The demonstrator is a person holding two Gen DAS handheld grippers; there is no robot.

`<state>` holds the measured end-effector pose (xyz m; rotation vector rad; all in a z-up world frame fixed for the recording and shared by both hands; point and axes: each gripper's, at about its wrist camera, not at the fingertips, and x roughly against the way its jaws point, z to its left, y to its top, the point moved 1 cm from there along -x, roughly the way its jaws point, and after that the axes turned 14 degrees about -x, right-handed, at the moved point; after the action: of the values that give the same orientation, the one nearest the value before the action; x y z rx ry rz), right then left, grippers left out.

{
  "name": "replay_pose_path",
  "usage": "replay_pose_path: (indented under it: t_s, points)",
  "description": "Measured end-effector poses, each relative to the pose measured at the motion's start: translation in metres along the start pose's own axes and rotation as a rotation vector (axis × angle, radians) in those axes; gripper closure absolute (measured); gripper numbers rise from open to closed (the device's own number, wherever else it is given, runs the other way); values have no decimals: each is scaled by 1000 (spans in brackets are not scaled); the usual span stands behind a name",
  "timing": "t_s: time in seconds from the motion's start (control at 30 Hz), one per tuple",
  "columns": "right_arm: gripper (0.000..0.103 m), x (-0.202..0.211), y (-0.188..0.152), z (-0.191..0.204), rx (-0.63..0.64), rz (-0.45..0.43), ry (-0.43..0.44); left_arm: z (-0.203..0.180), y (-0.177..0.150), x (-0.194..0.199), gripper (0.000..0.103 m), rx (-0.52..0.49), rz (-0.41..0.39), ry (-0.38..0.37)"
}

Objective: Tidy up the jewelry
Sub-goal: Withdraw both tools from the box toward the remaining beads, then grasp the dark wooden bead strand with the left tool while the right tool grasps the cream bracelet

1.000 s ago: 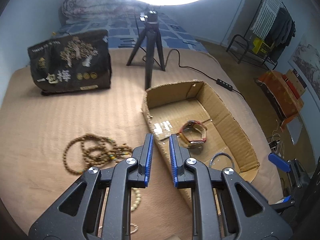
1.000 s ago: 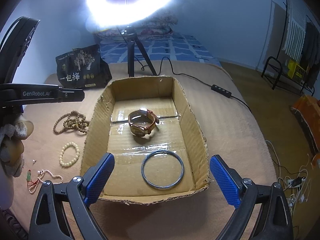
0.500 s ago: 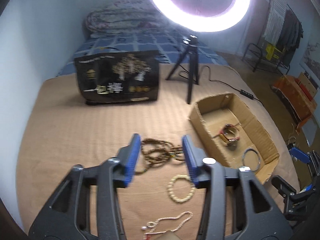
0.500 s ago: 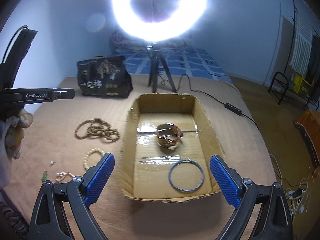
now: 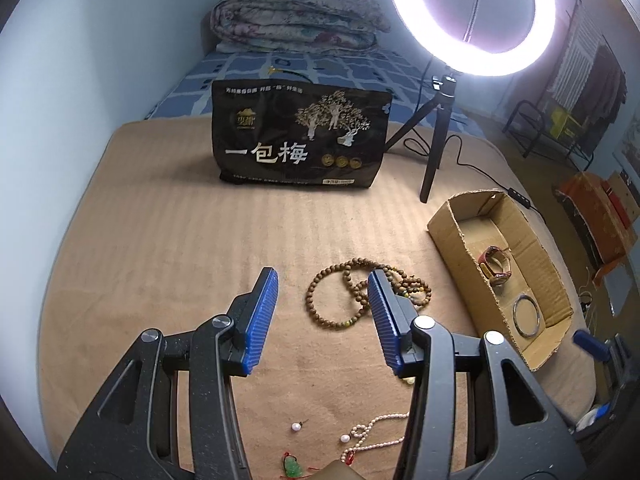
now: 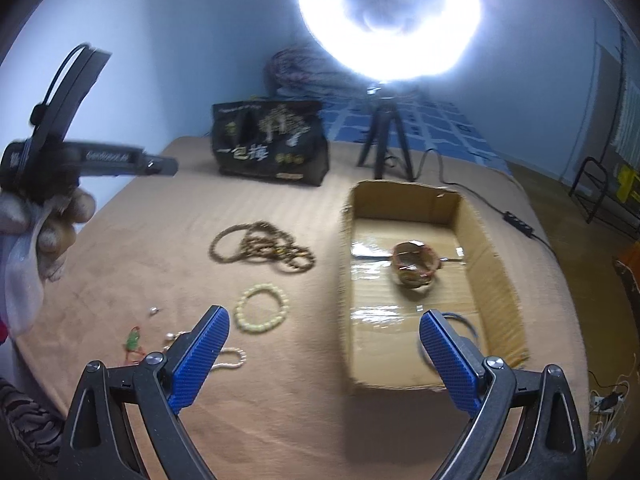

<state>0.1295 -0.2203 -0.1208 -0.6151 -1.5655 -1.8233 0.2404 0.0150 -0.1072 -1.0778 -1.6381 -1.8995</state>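
Note:
A cardboard box (image 5: 444,236) (image 6: 490,256) on the tan blanket holds a brown watch (image 5: 496,266) (image 6: 414,266) and a silver bangle (image 5: 528,315). Left of it lie a brown wooden bead necklace (image 5: 356,294) (image 6: 260,246), a pale bead bracelet (image 6: 262,308), a pearl strand (image 5: 374,438), loose pearls (image 5: 295,427) and a green pendant (image 5: 293,466) (image 6: 133,338). My left gripper (image 5: 324,320) is open and empty above the blanket, near the wooden beads. My right gripper (image 6: 324,354) is open and empty, above the box's near left corner.
A black printed bag (image 5: 300,140) stands at the back of the blanket. A ring light on a tripod (image 5: 438,120) stands behind the box, with a cable (image 5: 516,194) trailing right. A folded quilt (image 5: 296,20) lies further back.
My left gripper opened from nearly shut, pulled back and swung left from the box toward the wooden beads. My right gripper drew back and shifted left, staying open.

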Motion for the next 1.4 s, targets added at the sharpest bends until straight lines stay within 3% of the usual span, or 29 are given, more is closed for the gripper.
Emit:
replay_pose_path:
  t_s: [0.37, 0.5, 0.7, 0.8, 1.2, 1.4]
  points:
    - [7, -27, -37, 46, 101, 104, 72, 8, -12, 1, 55, -31, 26, 6]
    - [12, -38, -50, 60, 153, 145, 73, 13, -16, -1, 55, -31, 40, 7]
    - [18, -59, -65, 67, 121, 229, 88, 17, -19, 0, 55, -15, 38, -7]
    - [21, -66, -73, 76, 184, 251, 91, 17, -19, -1, 55, -20, 39, -12]
    - [21, -97, -88, 102, 458, 247, 25, 24, -22, -11, 55, -7, 58, -17]
    - [22, -114, -80, 108, 481, 237, 56, 29, -23, -17, 55, 8, 70, -25]
